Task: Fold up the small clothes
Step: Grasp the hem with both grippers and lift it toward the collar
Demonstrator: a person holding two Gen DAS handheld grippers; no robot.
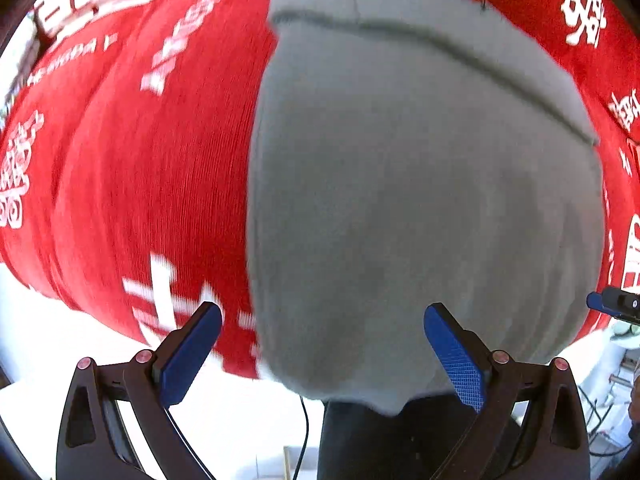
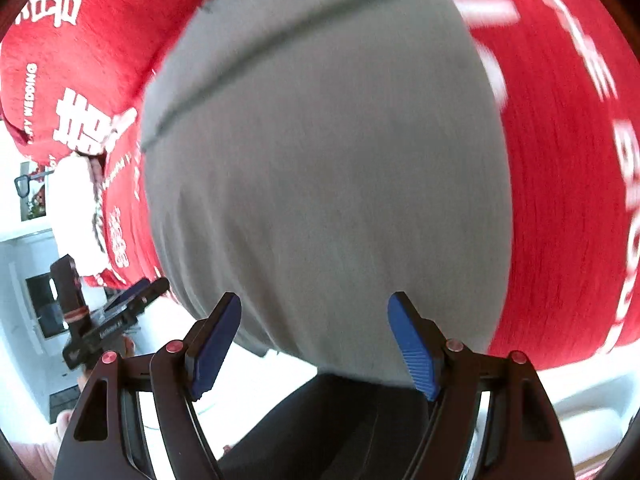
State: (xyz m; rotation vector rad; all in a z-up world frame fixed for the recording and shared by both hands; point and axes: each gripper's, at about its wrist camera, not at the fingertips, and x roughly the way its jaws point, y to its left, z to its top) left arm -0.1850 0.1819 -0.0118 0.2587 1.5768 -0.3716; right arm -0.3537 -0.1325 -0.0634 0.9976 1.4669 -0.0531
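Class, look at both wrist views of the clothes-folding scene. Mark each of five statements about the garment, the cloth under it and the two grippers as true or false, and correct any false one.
1. The small garment is grey. True.
2. It lies on a blue cloth. False: the red cloth under it bears white lettering.
3. The left gripper is clamped on the garment. False: its fingers stand wide apart, and nothing is pinched between them.
4. The right gripper is open. True.
5. A seam runs across the garment near its far edge. True.
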